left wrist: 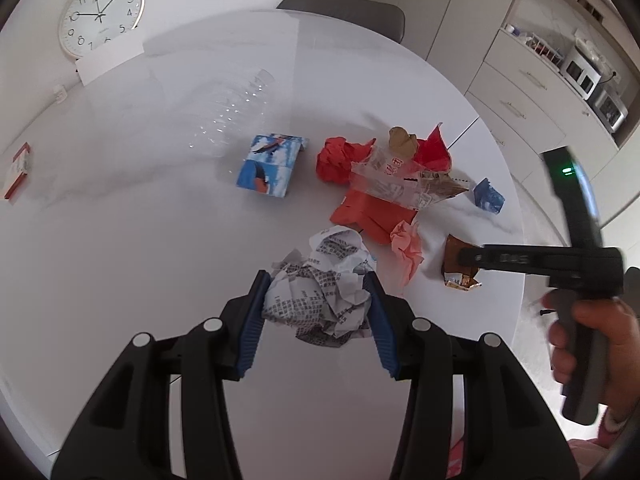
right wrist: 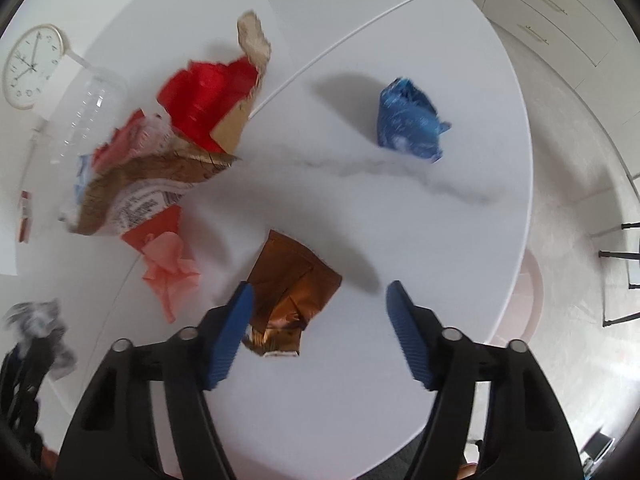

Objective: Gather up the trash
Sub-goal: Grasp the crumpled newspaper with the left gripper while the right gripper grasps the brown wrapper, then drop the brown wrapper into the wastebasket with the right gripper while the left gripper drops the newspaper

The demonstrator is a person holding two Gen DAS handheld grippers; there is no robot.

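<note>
My left gripper is shut on a crumpled ball of printed white paper above the white round table. My right gripper is open just above the table; a crumpled brown foil wrapper lies by its left finger, partly between the jaws. The right gripper also shows in the left wrist view, over the same brown wrapper. More trash lies beyond: a red and orange paper heap with clear printed plastic, a pink tissue, and a blue crumpled wrapper.
A blue bird-picture box and a clear plastic bottle lie on the table's middle. A wall clock leans at the back left, a small red-and-white box at the left edge. A grey chair and cabinets stand behind.
</note>
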